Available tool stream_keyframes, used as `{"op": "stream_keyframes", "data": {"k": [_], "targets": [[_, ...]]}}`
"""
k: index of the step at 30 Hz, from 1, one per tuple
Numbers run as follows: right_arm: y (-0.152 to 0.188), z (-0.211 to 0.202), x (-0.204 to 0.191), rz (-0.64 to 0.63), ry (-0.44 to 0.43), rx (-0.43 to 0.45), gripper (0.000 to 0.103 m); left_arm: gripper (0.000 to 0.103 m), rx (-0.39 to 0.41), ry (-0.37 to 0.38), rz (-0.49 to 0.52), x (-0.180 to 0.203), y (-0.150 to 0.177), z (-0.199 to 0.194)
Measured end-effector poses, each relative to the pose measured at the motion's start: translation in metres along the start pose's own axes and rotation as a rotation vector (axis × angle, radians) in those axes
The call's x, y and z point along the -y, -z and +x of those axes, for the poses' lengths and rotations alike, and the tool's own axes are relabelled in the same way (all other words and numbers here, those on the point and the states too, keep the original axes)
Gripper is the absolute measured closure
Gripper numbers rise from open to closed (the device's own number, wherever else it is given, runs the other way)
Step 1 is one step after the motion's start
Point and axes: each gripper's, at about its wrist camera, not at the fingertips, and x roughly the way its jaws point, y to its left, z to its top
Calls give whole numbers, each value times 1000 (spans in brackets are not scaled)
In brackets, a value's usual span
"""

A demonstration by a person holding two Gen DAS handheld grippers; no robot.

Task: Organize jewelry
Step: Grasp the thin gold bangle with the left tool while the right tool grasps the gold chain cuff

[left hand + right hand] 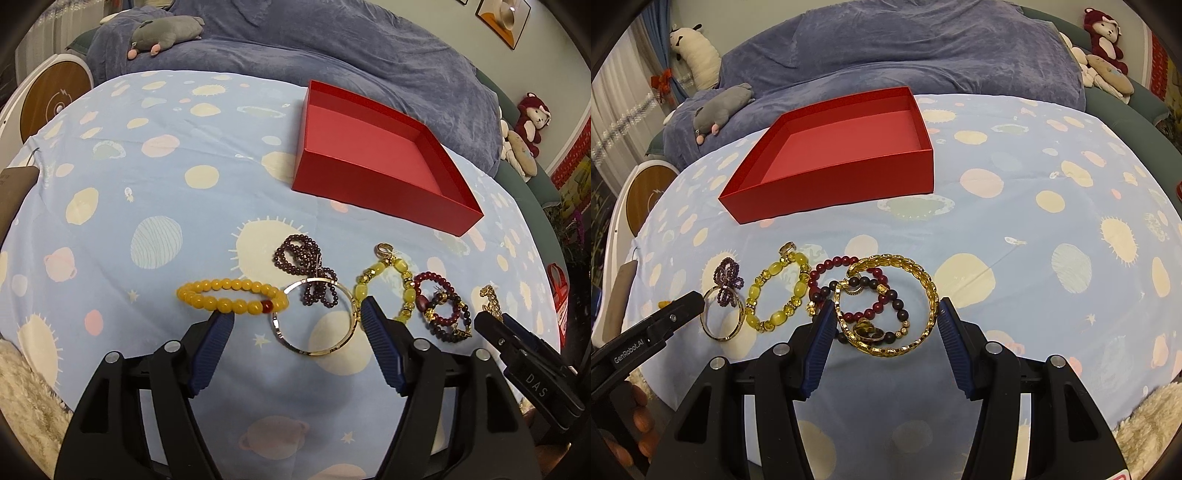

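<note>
One red box sat empty on the spotted sheet. Nearer than the box lay a row of six pieces: one amber bracelet, one purple strand, one bangle, one yellow-green bracelet, one red-and-dark bead cluster, one gold chain. Left gripper gaped over the bangle, gripping nothing. Right gripper stood open astride the chain, pads apart from it

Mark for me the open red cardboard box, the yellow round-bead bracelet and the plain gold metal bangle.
open red cardboard box [369,186]: left wrist view, near wall.
yellow round-bead bracelet [225,305]: left wrist view, front beads.
plain gold metal bangle [286,341]: left wrist view, lower-left rim.
</note>
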Motion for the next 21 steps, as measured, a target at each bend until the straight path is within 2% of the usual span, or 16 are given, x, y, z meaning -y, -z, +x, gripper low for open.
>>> {"op": "stream_keyframes", "data": {"k": [5, 10, 14, 19, 21], "targets": [[1, 1, 0, -2, 3, -7, 49, 34, -17, 24, 69, 18, 5, 8], [2, 3, 1, -3, 7, -11, 49, 34, -67, -29, 83, 21, 14, 23], [2, 6, 0, -2, 5, -19, 49, 34, -69, -62, 61, 16, 17, 22], [3, 7, 0, -2, 4, -21, 49, 33, 28, -7, 32, 10, 13, -12], [3, 8, 0, 3, 3, -24, 49, 26, 52, 9, 16, 9, 10, -18]]}}
